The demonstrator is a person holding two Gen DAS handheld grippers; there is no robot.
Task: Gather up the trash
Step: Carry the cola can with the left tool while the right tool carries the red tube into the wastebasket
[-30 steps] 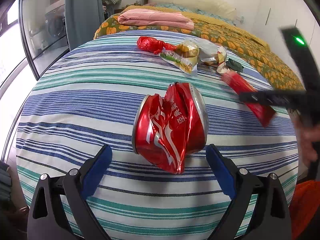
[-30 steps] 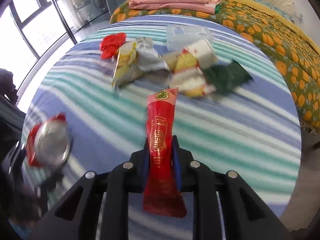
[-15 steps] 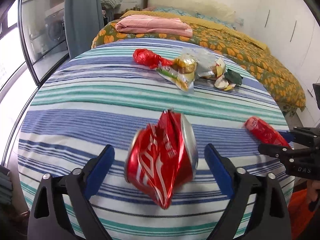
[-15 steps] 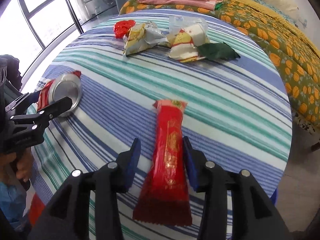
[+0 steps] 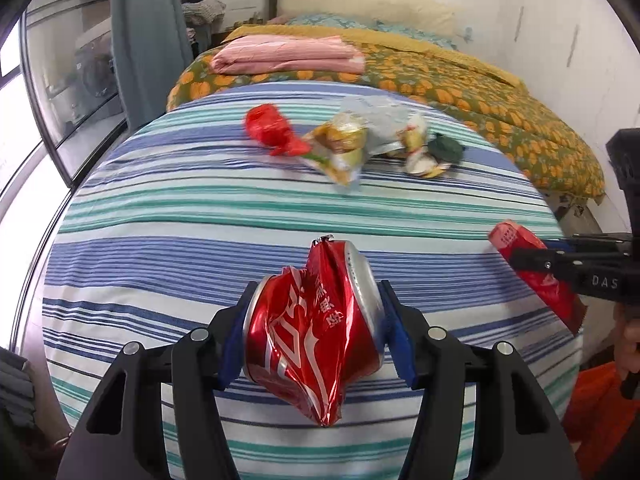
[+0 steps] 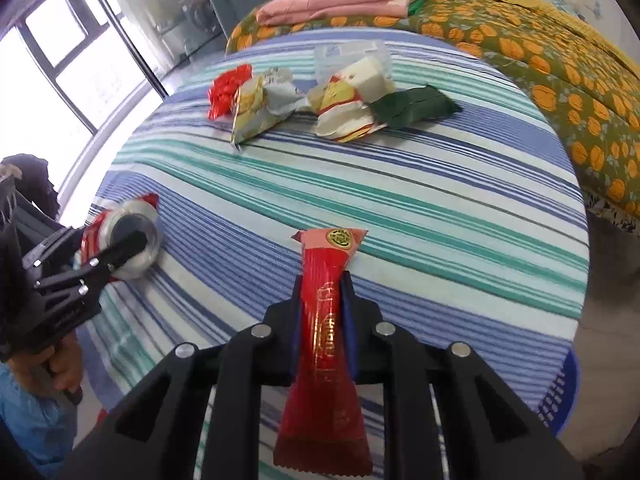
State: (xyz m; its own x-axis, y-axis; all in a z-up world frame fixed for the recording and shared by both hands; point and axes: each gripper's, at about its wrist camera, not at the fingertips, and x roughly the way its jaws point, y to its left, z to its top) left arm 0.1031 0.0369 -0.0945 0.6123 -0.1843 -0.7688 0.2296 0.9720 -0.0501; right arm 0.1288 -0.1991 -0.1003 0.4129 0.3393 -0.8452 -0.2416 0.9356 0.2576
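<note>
Now: left gripper, jaws just closed in, pads pressed on both ends of crushed red can at the striped table's near edge. Right gripper, just closed, pinches red wrapper. Other wrappers lie near far edge.

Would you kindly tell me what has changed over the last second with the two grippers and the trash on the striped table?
The left gripper has just closed its jaws onto the crushed red can, which lay free between them before. The right gripper briefly loosened on the long red wrapper and has just closed on it again. The pile of wrappers at the far side of the striped table stayed put.
</note>
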